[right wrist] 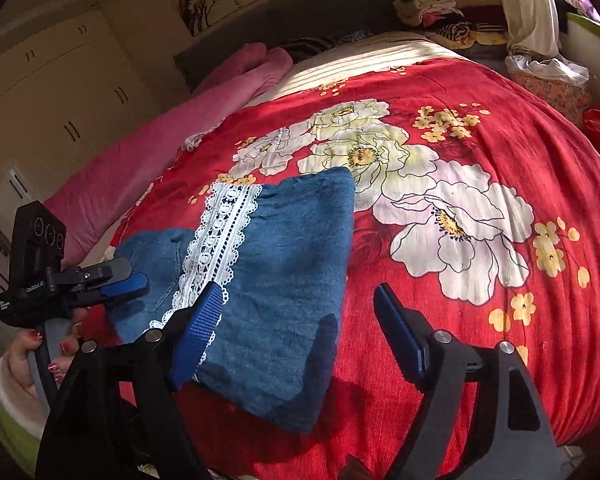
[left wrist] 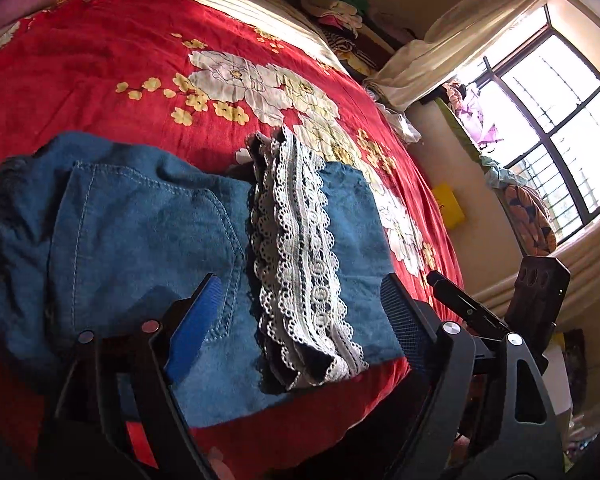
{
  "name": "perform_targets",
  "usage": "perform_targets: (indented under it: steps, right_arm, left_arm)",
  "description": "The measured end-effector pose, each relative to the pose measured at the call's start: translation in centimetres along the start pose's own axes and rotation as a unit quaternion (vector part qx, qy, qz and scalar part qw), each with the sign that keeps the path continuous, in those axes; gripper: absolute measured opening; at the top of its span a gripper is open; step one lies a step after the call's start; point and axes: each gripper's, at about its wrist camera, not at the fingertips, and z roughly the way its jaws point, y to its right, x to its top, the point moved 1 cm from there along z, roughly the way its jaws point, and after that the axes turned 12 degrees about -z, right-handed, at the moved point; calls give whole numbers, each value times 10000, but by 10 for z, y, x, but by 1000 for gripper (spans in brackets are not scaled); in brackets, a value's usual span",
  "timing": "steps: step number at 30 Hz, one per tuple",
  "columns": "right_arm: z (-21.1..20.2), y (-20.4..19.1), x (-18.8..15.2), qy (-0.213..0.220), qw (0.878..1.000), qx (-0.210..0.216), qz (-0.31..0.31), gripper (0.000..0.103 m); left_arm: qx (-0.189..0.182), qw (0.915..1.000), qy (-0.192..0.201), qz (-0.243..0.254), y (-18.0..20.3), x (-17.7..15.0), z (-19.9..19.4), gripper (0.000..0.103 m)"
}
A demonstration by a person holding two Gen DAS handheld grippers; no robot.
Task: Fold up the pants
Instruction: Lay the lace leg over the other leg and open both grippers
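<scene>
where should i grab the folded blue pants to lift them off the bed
Probably the thick folded edge of the blue pants nearest the camera, coming in low from the front. That edge lies open on the red bedspread, and the layers stack there; the lace trim is loose, so avoid it.

Bed (right wrist: 500, 152) with red floral cover, folded blue pants (right wrist: 284, 280), pink blanket (right wrist: 148, 152)

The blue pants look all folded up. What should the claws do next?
Probably pull both claws back. The pants lie folded on the red bedspread, lace on top. The left claw and right claw are open, holding nothing.
</scene>
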Motion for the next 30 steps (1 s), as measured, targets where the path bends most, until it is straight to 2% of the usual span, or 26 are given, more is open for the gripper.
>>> perform_targets:
  steps: [5,11,13,15,16,17,19,22,25,30]
  right_arm:
    - [2,0,-17,-173,9997,66,152,77]
    - [10,-2,-30,-371,9991,126,189,77]
    - [17,-1,-33,-537,9981,144,272,78]
    - [24,1,-36,-642,9971,200,361,77]
    - [26,0,-37,-679,9968,204,358,74]
    - [27,-2,-37,-698,9967,258,312,54]
    - [29,-5,-37,-688,9957,540,296,23]
    - [24,-8,-36,-642,9968,447,192,19]
    - [22,-8,-40,-720,9969,293,104,19]
    - [28,-2,-48,-797,9961,258,268,22]
  left_arm:
    - [196,9992,-355,1,0,-20,16,74]
    - [636,9974,-333,22,-3,-34,25,74]
    - [776,9965,-298,-31,-3,-35,29,63]
    - [839,9959,-335,21,0,-39,35,34]
    - [816,9960,-370,-15,0,-40,38,28]
    - [834,9958,-369,-47,0,-42,40,27]
    - [887,9956,-286,-40,0,-43,39,17]
    - [902,9958,-146,49,2,-43,26,8]
    - [1039,9939,-77,353,9,-51,14,8]
    - [1146,9926,-131,371,-3,-63,19,10]
